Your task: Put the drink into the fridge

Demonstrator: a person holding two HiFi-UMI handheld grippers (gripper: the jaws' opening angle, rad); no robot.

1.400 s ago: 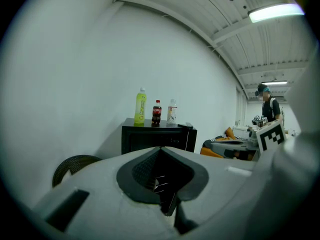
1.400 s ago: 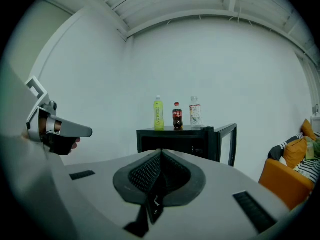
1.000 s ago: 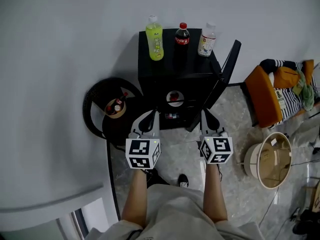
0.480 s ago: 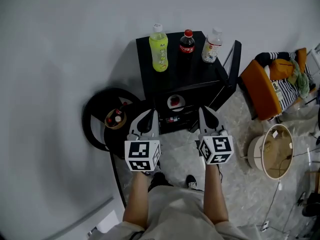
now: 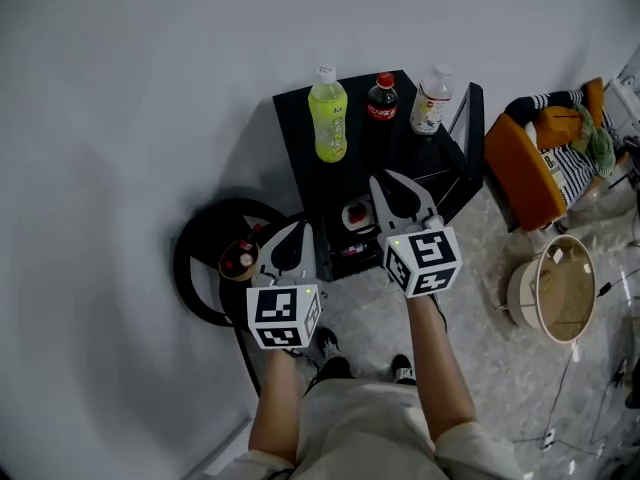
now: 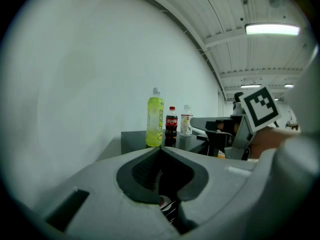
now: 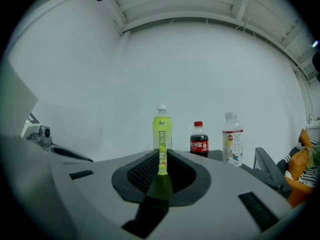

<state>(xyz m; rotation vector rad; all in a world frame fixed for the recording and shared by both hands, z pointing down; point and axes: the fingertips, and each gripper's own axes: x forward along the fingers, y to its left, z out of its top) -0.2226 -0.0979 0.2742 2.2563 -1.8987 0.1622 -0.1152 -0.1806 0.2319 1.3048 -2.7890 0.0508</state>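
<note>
Green drink bottle (image 5: 328,118) stands upright, cap up, at the back-left corner of the fridge (image 5: 400,148) top, with the cola bottle (image 5: 382,96) and pale bottle (image 5: 432,87) along the same back edge. The right gripper (image 5: 390,183), jaws pressed together and empty, points level at it, and has lifted forward since a second ago. The left gripper (image 5: 290,231), likewise closed on nothing, trails lower.
</note>
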